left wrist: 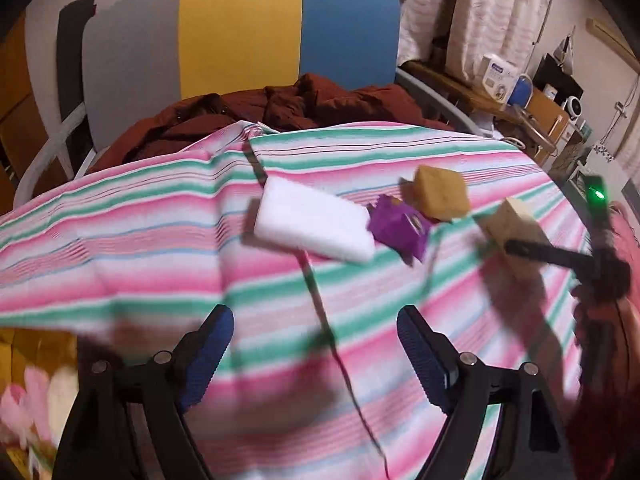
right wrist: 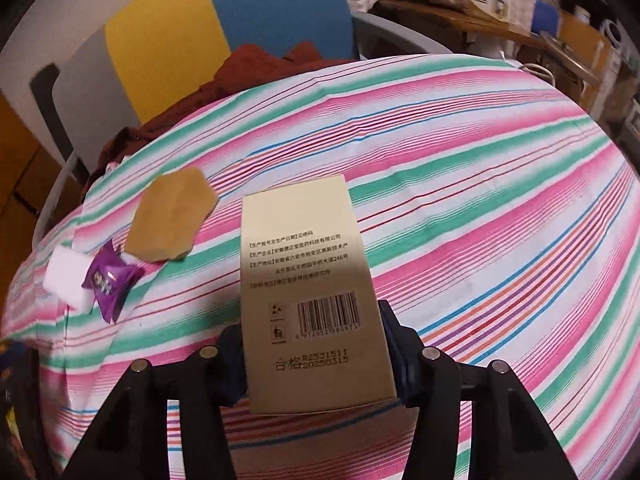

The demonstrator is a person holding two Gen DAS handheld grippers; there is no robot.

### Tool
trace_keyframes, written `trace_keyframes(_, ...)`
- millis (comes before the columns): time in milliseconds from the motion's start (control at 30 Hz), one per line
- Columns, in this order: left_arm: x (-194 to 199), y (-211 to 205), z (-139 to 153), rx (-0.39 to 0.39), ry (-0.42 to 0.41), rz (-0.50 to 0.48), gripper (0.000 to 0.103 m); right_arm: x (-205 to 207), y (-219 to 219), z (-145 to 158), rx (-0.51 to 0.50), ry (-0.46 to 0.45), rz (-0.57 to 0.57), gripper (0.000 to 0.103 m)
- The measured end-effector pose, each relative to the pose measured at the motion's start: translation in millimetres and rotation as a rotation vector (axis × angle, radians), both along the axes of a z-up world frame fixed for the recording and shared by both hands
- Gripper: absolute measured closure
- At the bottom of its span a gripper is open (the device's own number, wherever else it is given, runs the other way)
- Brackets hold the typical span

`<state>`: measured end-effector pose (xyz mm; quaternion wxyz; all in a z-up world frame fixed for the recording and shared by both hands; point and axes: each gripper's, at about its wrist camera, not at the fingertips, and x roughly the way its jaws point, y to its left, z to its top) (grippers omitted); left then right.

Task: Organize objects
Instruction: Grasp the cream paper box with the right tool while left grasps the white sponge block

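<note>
Lived-in home room: striped cloth (right wrist: 460, 152) over table, clothes heaped on chair (left wrist: 248, 32), curtains (left wrist: 496, 12), cluttered shelf (left wrist: 532, 100).

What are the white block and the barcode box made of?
White block: looks like soft matte foam or sponge, plain and unprinted, though blurred. Box: thin cream cardboard, smooth, with crisp folded edges and a printed barcode.

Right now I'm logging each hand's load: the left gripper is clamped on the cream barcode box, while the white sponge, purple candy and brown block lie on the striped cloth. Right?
Wrong hand. The right gripper is clamped on the cream barcode box, as the right wrist view shows; the left gripper is open and empty. The rest holds.
</note>
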<state>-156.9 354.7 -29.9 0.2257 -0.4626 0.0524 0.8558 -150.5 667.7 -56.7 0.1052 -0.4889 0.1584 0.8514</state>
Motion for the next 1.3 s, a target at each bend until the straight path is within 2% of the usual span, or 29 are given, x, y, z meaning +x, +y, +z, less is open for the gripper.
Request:
trace_keyframes(67, -16.0, 6.5, -1.2, -0.007, 0.018, 0.0, 0.017, 1.7, -0.6, 0.6, 0.002, -0.005, 0.004, 0.048)
trace_keyframes(200, -54.9, 18.9, -1.4, -0.068, 0.089, -0.008, 0.014, 0.1, 2.3, -0.2, -0.028, -0.003, -0.004, 0.048)
trace_keyframes(267, -66.8, 21.7, -4.1, -0.035, 0.065, -0.029, 0.014, -0.4, 2.4, -0.9, -0.034, -0.003, -0.005, 0.048)
trace_keyframes(300, -72.3, 24.5, -6.9, 0.011, 0.034, -0.06, 0.014, -4.5, 3.0, -2.9, -0.035, -0.004, -0.005, 0.048)
trace_keyframes(367, -74.6, 29.2, -11.6, 0.055, -0.013, -0.093, 0.014, -6.8, 3.1, -3.9, -0.033, -0.007, -0.004, 0.048)
trace_keyframes(467, -61.3, 36.5, -12.7, 0.09, -0.032, -0.139, 0.014, -2.6, 2.2, -1.7, -0.034, -0.007, -0.005, 0.048)
trace_keyframes(633, -4.9, 41.6, 2.0, 0.13, -0.014, -0.263, 0.014, 0.3, 3.3, -0.2, -0.044, -0.005, -0.014, 0.048)
trace_keyframes(733, 34.0, 43.1, 3.6, 0.168, -0.069, -0.381, 0.014, 0.9, 2.9, 0.3, -0.044, -0.006, -0.016, 0.048)
trace_keyframes(767, 41.7, 44.3, 3.1, 0.167, -0.084, -0.41, 0.014, 1.2, 2.2, 0.1, -0.044, -0.007, -0.016, 0.048)
trace_keyframes(833, 67.0, 45.8, 0.5, 0.114, -0.086, -0.468, 0.014, 1.6, 1.8, 0.4, -0.043, -0.007, -0.015, 0.048)
trace_keyframes(933, 81.2, 43.5, 5.4, -0.001, 0.054, -0.418, 0.014, 1.6, 2.2, 0.3, -0.044, -0.007, -0.014, 0.048)
trace_keyframes(1000, 71.3, 41.6, 11.1, -0.017, 0.117, -0.338, 0.014, 1.7, 2.0, 0.1, -0.044, -0.007, -0.015, 0.048)
trace_keyframes(1133, 33.1, 51.3, 2.5, -0.02, 0.077, -0.23, 0.014, 1.4, 1.3, -0.3, -0.04, -0.006, -0.015, 0.048)
trace_keyframes(1300, 7.5, 83.1, -32.4, -0.075, -0.007, -0.214, 0.014, 2.6, 1.2, -0.1, -0.021, 0.005, -0.007, 0.048)
